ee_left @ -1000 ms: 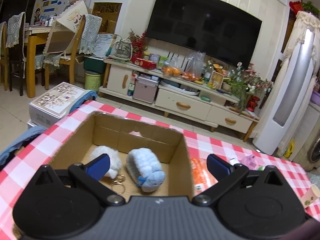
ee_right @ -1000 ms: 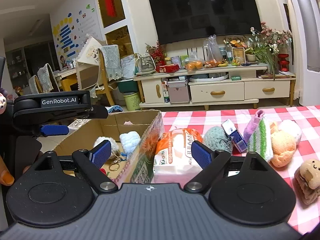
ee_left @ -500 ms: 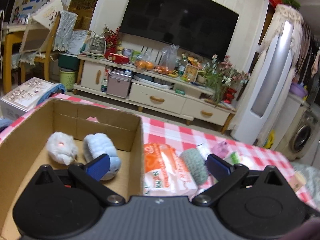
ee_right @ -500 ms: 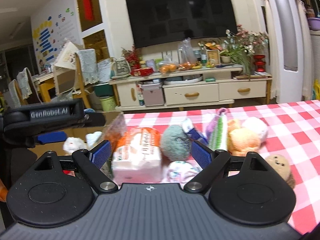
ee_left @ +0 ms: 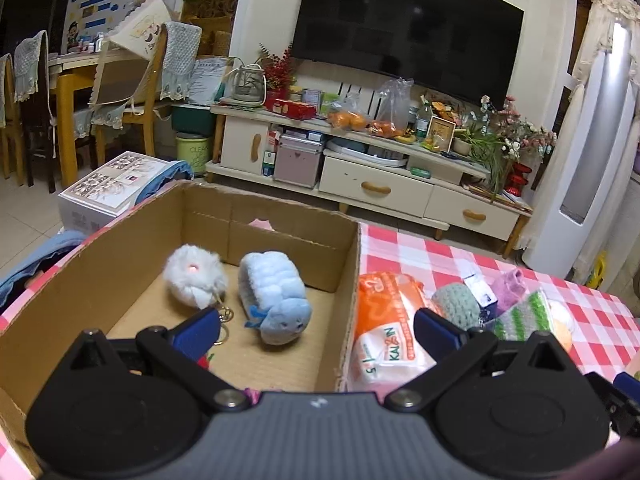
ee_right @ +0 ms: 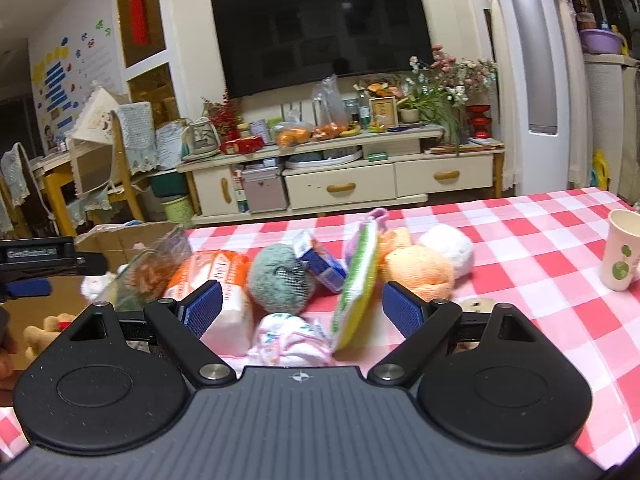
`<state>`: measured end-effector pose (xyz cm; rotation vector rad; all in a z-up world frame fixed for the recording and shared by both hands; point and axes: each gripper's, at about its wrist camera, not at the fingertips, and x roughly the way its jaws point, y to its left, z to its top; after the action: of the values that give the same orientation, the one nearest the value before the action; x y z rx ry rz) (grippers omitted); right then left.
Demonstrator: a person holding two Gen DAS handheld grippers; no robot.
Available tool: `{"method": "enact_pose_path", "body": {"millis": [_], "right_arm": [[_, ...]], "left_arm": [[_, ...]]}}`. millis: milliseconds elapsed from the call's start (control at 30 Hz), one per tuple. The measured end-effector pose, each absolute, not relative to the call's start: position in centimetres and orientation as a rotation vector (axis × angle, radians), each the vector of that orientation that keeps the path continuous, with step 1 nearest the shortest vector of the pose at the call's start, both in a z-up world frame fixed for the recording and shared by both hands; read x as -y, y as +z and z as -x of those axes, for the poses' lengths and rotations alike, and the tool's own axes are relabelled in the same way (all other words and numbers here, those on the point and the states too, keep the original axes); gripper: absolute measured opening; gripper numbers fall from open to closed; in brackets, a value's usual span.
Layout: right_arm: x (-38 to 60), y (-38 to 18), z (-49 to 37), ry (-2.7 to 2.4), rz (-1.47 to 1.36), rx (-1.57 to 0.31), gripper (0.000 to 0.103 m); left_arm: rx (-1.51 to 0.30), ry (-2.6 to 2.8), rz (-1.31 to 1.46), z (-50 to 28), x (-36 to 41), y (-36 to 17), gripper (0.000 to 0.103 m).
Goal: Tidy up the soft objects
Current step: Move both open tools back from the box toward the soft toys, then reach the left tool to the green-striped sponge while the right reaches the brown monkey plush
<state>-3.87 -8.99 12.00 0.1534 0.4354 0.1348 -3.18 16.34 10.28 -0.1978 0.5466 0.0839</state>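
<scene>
An open cardboard box point(ee_left: 344, 280) on the red checked tablecloth point(ee_right: 540, 256) holds a white fluffy keychain toy point(ee_left: 196, 276) and a light blue plush point(ee_left: 276, 296). My left gripper point(ee_left: 316, 330) is open and empty over the box's right wall. My right gripper point(ee_right: 302, 308) is open and empty above a pile of soft things: a grey-green knitted ball point(ee_right: 278, 280), a pink patterned cloth point(ee_right: 290, 340), a green striped sponge pad point(ee_right: 356, 284), an orange plush point(ee_right: 418, 268) and a white ball point(ee_right: 446, 246). A tissue pack point(ee_left: 384, 340) lies beside the box.
A paper cup point(ee_right: 622, 250) stands at the table's right edge. A small blue carton point(ee_right: 324, 264) lies in the pile. The left gripper's body point(ee_right: 36, 264) shows at the left of the right wrist view. A TV cabinet point(ee_left: 380, 176) and chairs stand beyond the table.
The left gripper swung right then back, now over the box's right wall. The right gripper moved right, from the box edge to over the pile of soft things.
</scene>
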Motion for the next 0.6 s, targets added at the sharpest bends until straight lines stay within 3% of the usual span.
{"method": "enact_pose_path", "body": {"millis": [600], "right_arm": [[9.7,11.2,5.0,0.039,-0.126,-0.416,0.103]], "left_arm": [[-0.519,-0.128,0.021,4.1,-9.8,10.5,0.102]]}}
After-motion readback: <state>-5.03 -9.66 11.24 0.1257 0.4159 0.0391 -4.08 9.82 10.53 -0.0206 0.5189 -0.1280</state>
